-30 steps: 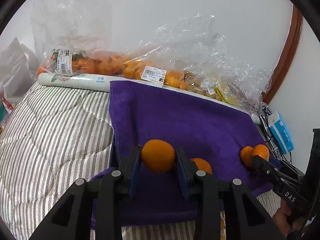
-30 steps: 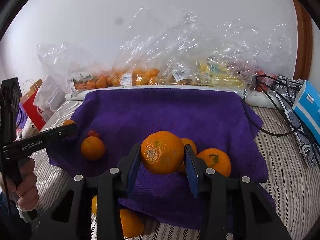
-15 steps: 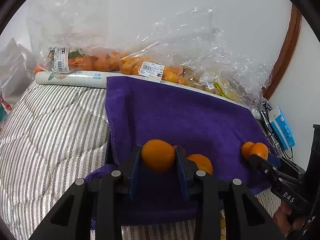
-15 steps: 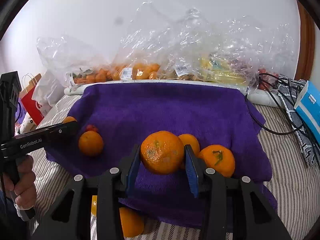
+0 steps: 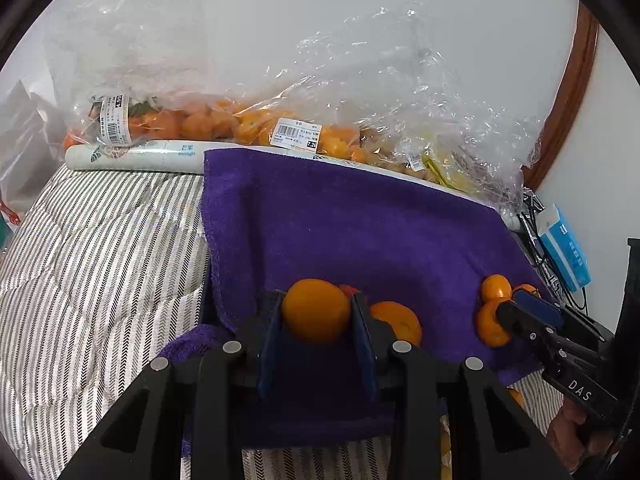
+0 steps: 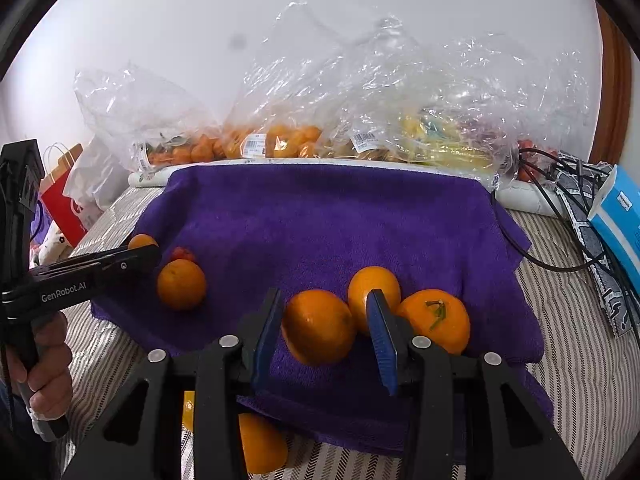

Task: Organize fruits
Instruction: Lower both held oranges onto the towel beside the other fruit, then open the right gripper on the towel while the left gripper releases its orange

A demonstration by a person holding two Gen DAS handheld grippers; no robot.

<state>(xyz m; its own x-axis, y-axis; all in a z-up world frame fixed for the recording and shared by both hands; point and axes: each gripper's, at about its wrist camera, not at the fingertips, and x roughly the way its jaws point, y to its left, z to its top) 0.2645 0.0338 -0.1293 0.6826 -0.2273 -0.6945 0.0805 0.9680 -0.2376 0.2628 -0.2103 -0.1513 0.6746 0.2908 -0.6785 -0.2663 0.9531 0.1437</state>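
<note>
Presently, the left gripper is clamped on one orange, held at the near left part of the purple towel. The right gripper has its jaws parted around a second orange; a gap shows at the right pad, and the fruit appears to sit on the towel, so I judge it released (contact on the left pad cannot be ruled out).

Placed so far, on the evidence: two oranges touching that fruit at the right, and one orange lying apart at the left beside a small red fruit.

Outstanding: two oranges lie off the towel on the striped bedcover, partly hidden under its near edge. The plastic bags along the wall hold much more fruit. I judge the sorting well short of complete.
</note>
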